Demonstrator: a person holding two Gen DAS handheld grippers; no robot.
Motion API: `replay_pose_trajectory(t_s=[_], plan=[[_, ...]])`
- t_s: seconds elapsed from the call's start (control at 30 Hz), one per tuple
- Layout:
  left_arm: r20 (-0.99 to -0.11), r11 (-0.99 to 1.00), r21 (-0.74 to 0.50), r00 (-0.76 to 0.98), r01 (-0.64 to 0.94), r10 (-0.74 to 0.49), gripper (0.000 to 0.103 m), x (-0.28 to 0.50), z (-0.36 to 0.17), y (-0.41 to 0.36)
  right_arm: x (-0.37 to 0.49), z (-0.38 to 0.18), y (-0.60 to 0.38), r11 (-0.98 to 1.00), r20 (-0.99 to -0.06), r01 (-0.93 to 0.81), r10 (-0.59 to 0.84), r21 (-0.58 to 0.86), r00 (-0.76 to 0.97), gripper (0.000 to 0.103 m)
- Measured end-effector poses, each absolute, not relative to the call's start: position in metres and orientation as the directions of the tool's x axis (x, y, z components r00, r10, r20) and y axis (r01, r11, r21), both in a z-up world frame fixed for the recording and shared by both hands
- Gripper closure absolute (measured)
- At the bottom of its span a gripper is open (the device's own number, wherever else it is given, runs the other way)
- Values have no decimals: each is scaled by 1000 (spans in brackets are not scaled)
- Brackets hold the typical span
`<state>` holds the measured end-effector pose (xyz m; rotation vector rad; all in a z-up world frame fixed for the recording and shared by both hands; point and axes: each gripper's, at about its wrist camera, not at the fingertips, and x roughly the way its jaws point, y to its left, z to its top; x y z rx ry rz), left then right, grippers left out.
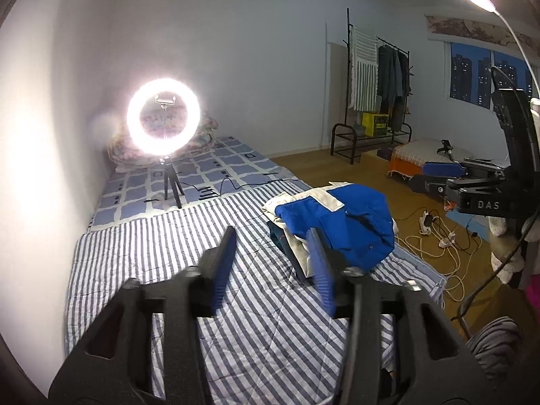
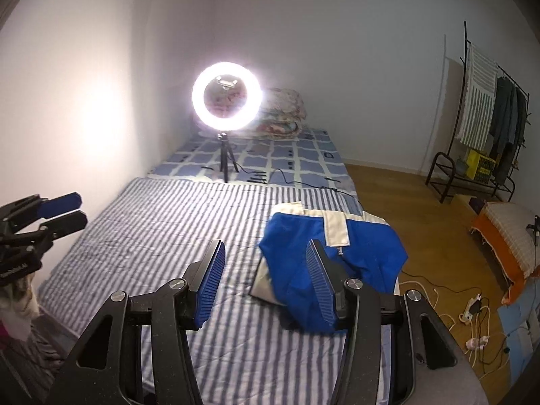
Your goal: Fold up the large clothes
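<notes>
A blue and cream garment (image 1: 341,219) lies in a loose bundle on the striped bedspread (image 1: 168,253), near the bed's right edge; it also shows in the right wrist view (image 2: 337,253). My left gripper (image 1: 273,236) is open and empty, held above the bedspread just left of the garment. My right gripper (image 2: 265,248) is open and empty, above the bed with its right finger over the garment's near side. The right gripper also shows in the left wrist view (image 1: 449,175), the left gripper in the right wrist view (image 2: 67,211).
A lit ring light on a small tripod (image 1: 163,118) stands at the far end of the bed, its cable trailing across the checked sheet (image 2: 287,158). Folded quilts lie behind it. To the right are wooden floor, cables and power strips (image 1: 435,233), a clothes rack (image 1: 378,81) and a low cushion (image 2: 506,233).
</notes>
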<state>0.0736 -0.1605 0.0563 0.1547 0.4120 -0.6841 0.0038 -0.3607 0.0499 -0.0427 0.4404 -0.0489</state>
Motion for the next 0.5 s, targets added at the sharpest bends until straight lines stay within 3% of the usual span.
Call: replay_pose_trajectory(t_s=[0.2,0.3,0.5], plan=[[-427,765,34,702,643,-570,44,52,48,-150,-19,42,-342,997,-399,50,-71,-64,914,47],[-432,766,28,699,642,-570,29,49,40,-147,-21,31,-336,999,-395,42,-51,-32,917,43],[-447,784,3,702,621,-554,23,59,23,-142,-12,4,-327,998,-392,63,-66,-22,917,36]])
